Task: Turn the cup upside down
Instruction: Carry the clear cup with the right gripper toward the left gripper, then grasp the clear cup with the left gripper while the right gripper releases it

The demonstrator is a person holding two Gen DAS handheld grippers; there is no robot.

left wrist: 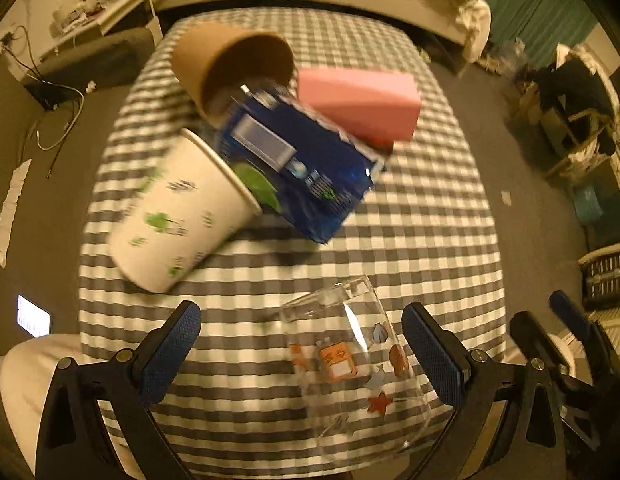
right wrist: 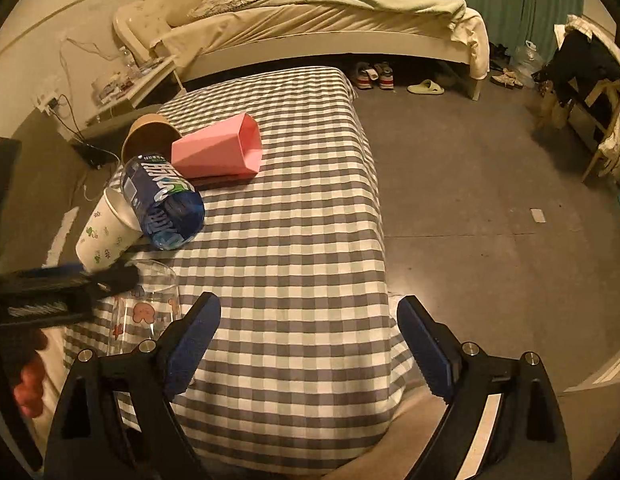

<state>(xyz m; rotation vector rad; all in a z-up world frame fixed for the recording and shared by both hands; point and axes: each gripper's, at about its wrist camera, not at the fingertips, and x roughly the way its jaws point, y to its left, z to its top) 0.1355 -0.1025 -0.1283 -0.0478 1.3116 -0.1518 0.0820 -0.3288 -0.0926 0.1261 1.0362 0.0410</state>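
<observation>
A clear glass cup [left wrist: 349, 364] with cartoon stickers stands on the checkered table [left wrist: 429, 220], narrower end up, between my left gripper's [left wrist: 302, 340] open fingers, nearer the right finger [left wrist: 433, 356]. It touches neither pad. The cup also shows in the right wrist view [right wrist: 144, 312], partly behind the left gripper's finger [right wrist: 70, 280]. My right gripper [right wrist: 308, 332] is open and empty over the table's near right part.
A white paper cup [left wrist: 178, 216], a blue bottle [left wrist: 302, 160], a brown paper cup [left wrist: 234, 68] and a pink box [left wrist: 361, 104] lie in a cluster at the table's far left. A bed [right wrist: 329, 28] stands beyond.
</observation>
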